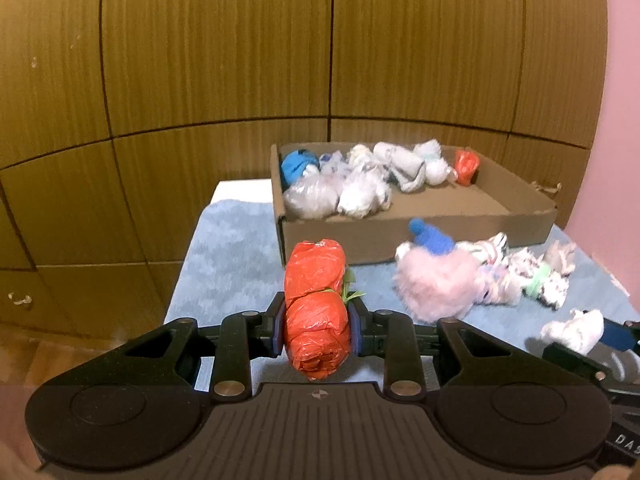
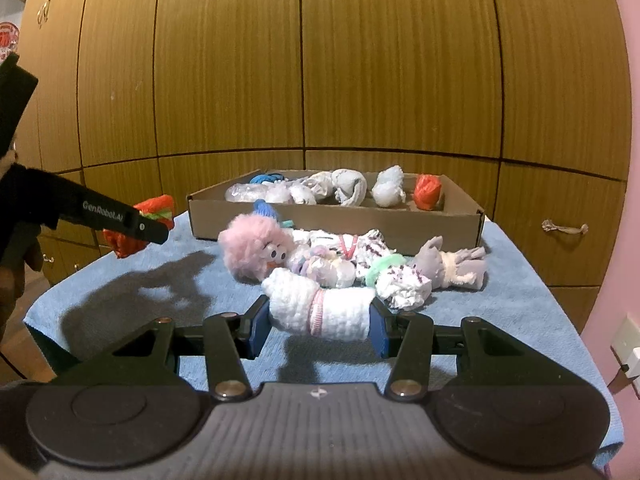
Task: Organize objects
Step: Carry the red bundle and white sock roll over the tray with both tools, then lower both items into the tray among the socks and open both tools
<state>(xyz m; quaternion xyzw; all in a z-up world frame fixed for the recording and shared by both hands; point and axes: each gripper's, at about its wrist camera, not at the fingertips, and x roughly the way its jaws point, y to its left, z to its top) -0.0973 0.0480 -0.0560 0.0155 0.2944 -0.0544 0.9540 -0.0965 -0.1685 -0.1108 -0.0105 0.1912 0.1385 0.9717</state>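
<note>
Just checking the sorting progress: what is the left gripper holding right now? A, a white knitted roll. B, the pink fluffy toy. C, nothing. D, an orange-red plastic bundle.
D: in the left wrist view the left gripper has its jaws pressed on both sides of the orange-red plastic bundle, short of the cardboard box.

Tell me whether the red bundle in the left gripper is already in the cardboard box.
Out. The red bundle sits clamped in the left gripper, short of the cardboard box.
</note>
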